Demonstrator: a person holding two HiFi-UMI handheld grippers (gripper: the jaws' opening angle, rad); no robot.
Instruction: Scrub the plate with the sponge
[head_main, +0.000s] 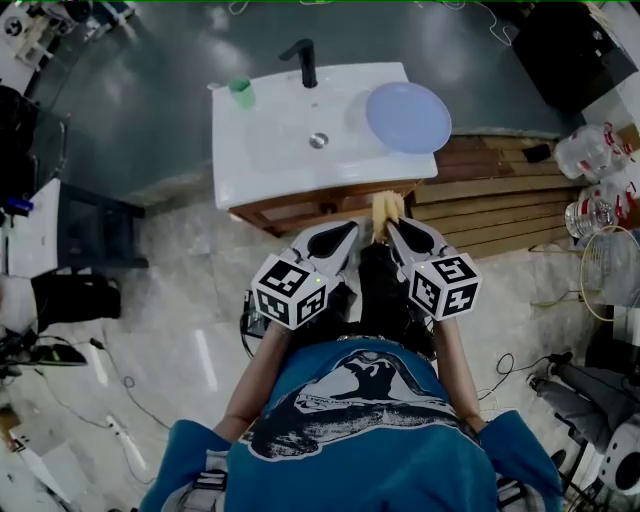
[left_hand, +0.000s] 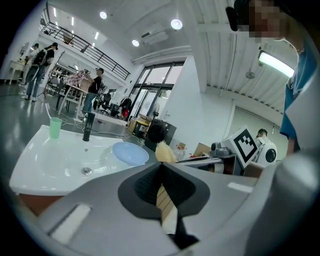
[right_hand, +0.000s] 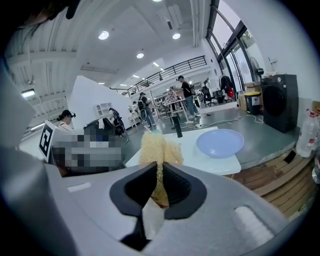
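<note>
Right tool (right_hand: 160, 167): dark ribbed pads clamped on the sponge (right_hand: 157, 145), a pale yellow, coarse, fibrous wad squeezed thin between the pads and fanning out above the tips. Left tool (left_hand: 161, 167): same grey shell and black ribbed pads, pads pressed together, nothing between them. Pose: both tools are held side by side in front of the person's chest, tips angled in toward each other and pointing forward at the counter (head_main: 270, 170); bare forearms run back from each tool to a blue shirt. In the head view the sponge sits just at the counter's front edge, between the two tool tips, and is apart from the plate (head_main: 408, 117). The plate is round, shallow, smooth and pale blue, and lies flat on the right end of the counter, overhanging the edge of the basin (head_main: 300, 140). The counter is glossy white and rectangular, set on a wooden base, with a moulded basin and a metal drain (head_main: 318, 140). A black faucet (head_main: 305, 62) stands at the back edge and a translucent green cup (head_main: 241, 93) at the back left corner. Brown wooden slats (head_main: 500, 200) lie on the floor to the right.
</note>
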